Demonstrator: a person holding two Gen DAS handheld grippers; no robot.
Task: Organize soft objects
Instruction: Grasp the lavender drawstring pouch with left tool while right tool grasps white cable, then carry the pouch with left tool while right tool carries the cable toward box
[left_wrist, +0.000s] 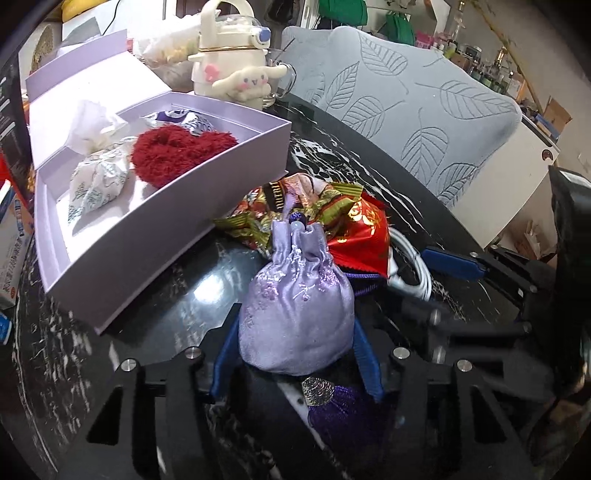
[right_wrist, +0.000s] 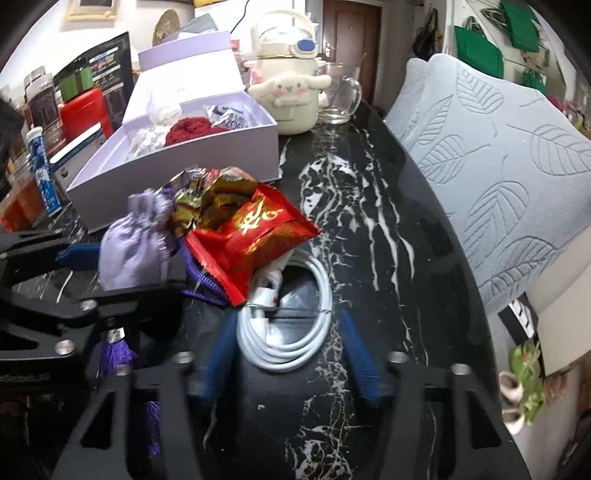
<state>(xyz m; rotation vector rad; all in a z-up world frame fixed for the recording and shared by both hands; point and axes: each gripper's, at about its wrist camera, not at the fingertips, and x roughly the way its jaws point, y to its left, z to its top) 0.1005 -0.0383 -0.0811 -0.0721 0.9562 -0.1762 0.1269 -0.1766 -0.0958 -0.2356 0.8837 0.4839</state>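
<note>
The black marbled desk (right_wrist: 369, 206) carries an open lilac gift box (left_wrist: 155, 236), already holding a fuzzy red heart (left_wrist: 181, 151), a white printed sachet (left_wrist: 98, 177) and a blue-and-white packet at the back. Just beside the box's near wall lies a small heap: a red foil packet (right_wrist: 255, 236) over gold-patterned wrappers, a coiled white cable (right_wrist: 284, 332), and a lilac embroidered drawstring pouch (left_wrist: 295, 310) with a purple tassel (left_wrist: 340, 410).

The left gripper (left_wrist: 295, 354) has its blue fingers (left_wrist: 365, 362) clamped on the pouch's lower sides; the satin bulges between them. The right gripper (right_wrist: 284, 354) brackets the cable coil, its fingers partly apart; whether they press on the coil I cannot tell.

The step in hand looks like carrying the pouch to the box. The grip sits low on a slippery, yielding bag, so a steady squeeze and a straight lift should keep it from sliding. The tassel cord trails under the red packet, so a slow rise would free it without dragging the heap. The free floor at the box's near end looks the best landing place.

As for writing, the red packet bears a large gold Chinese character, too distorted to read surely. The blue-and-white packet and the carton (left_wrist: 13, 251) at the left show print too small to make out. The cream bottle (right_wrist: 291, 99) wears a Cinnamoroll plush figure.
</note>
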